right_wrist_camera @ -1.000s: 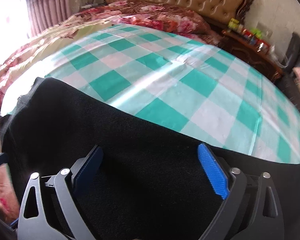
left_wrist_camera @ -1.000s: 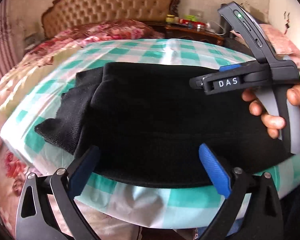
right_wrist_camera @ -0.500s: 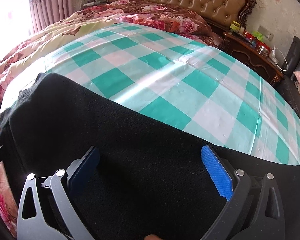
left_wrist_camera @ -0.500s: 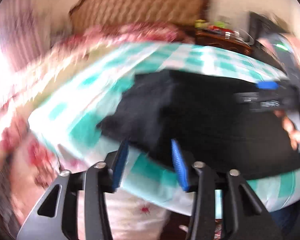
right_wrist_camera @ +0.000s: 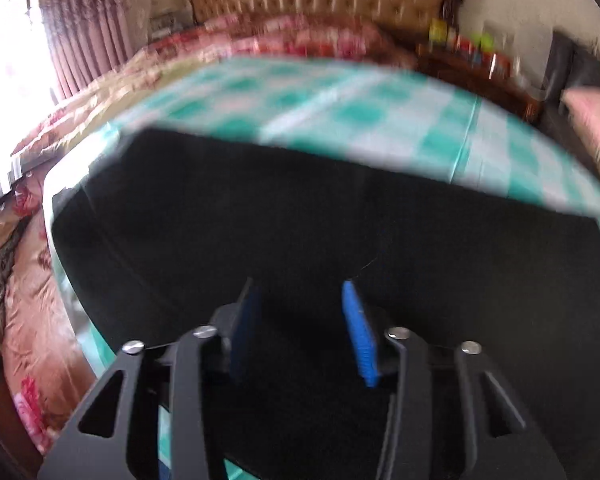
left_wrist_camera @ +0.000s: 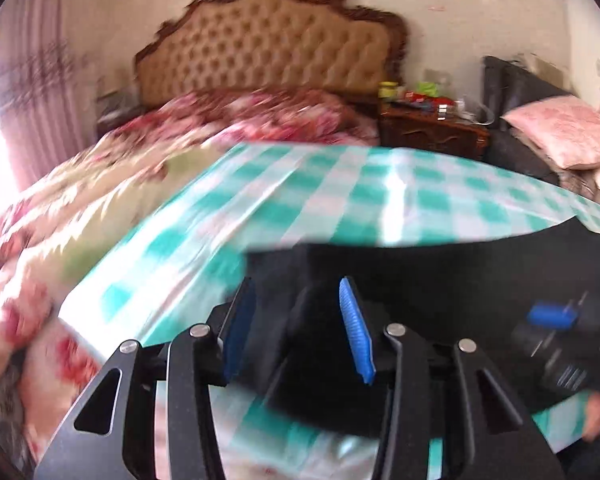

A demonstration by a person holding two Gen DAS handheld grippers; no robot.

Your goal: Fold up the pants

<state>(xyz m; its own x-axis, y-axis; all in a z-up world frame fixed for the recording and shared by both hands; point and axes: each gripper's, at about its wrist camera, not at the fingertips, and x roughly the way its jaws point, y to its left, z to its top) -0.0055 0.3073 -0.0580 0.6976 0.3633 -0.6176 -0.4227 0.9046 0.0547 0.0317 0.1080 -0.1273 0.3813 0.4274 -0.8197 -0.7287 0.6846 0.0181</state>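
Bedroom checked cloth (left_wrist_camera: 340, 196) is bearing black pants (right_wrist_camera: 300, 232) at its near edge, where the left gripper (left_wrist_camera: 298, 322) and right gripper (right_wrist_camera: 300, 322) are both hovering with jaws part-open and empty, apparently lining up to pinch fabric for a fold.

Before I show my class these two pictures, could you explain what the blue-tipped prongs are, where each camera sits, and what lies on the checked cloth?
No robot: a person holds a two-finger gripper in each hand, a camera on each looking along its fingers. One picture comes from the left gripper, the other from the right gripper. Black pants lie on a green checked cloth. Fabric sits between both pairs of jaws; blur hides whether they pinch it.
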